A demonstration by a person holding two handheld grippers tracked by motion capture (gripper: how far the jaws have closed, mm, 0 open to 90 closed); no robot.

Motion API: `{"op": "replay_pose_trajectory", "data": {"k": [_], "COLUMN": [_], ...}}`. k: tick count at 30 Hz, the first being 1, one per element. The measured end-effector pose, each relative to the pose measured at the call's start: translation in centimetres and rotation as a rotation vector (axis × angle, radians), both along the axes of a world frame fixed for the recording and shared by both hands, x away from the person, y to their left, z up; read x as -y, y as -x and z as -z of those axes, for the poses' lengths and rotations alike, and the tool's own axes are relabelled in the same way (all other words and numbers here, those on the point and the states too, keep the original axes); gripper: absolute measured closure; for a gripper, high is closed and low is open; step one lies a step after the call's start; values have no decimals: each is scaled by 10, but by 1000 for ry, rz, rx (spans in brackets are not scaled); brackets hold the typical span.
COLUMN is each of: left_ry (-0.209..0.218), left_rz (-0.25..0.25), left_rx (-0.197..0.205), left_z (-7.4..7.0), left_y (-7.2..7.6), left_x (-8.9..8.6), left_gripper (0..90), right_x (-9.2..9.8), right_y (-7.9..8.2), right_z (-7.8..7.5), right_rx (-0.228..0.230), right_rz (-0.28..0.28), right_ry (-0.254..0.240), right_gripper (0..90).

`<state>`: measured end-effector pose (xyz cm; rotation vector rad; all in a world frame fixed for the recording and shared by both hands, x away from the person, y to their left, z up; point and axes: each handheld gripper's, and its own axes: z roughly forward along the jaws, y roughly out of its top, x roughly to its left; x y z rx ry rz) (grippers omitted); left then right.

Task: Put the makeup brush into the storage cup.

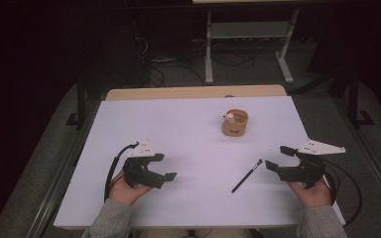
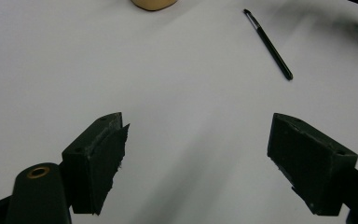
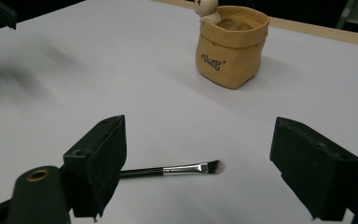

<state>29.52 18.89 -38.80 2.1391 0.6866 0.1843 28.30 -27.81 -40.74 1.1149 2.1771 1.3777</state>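
Your right claw (image 1: pixel 278 159) gapes wide and empty, jaws aimed at the brush (image 3: pixel 170 171) lying flat on the counter (image 1: pixel 188 124) just ahead, likely lined up for a pinch on the handle. The left claw (image 1: pixel 161 167) is spread too, holding nothing, parked well apart. Beyond the brush stands the tan pot (image 3: pixel 232 44), probably where it goes. A jaw hides the handle's end, and the pot's inside is hard to make out.

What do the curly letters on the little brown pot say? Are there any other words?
Dark cursive writing on the front of the tan pot: too curly and small to read for sure.
Makeup brush: no writing that can be seen.
White table cover: no words.
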Motion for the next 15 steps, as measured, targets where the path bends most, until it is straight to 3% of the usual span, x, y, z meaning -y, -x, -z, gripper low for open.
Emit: {"op": "replay_pose_trajectory", "data": {"k": [8,15], "left_ry": [-14,-41], "left_rz": [30,64], "left_rx": [-17,-31], "left_z": [-3,-7], "left_y": [-5,-10], "left_x": [24,54], "left_gripper": [187,201], "right_x": [0,-1], "right_y": [-1,-3], "right_z": [0,0], "right_rx": [-1,-6], "right_rz": [-1,-1], "right_ry": [8,15], "right_gripper": [178,178]}}
